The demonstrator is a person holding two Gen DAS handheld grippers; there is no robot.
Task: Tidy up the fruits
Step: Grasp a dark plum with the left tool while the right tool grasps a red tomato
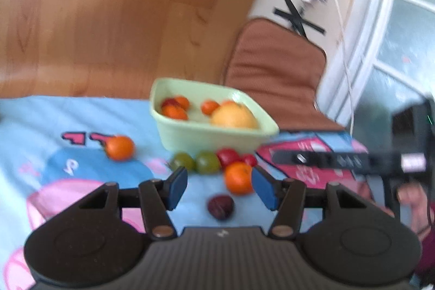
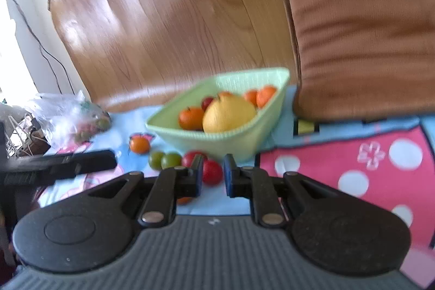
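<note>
You are holding the left gripper (image 1: 219, 188) with its jaws spread wide and nothing between them, hovering over the blue and pink cloth (image 1: 81, 110). An orange mandarin (image 1: 238, 178) is lying just ahead of the gap, close to the inner face of the right finger, and a dark plum (image 1: 220, 207) is sitting on the cloth below the gap, nearer the gripper body. Two green fruits (image 1: 196, 162) and a red fruit (image 1: 227, 156) are resting side by side beyond the fingertips, against the near wall of the green bowl (image 1: 190, 137). The bowl is holding a large yellow fruit (image 1: 234, 117) and several small mandarins. One more mandarin (image 1: 120, 147) is lying apart, to the left. You are holding the right gripper (image 2: 213, 175) partly open, jaws parted and gripping nothing; a small red fruit (image 2: 212, 172) is showing in the gap, just beyond the fingertips. A clear plastic bag (image 2: 65, 116) is lying at far left. Printed characters on the cloth are too blurred to read.
</note>
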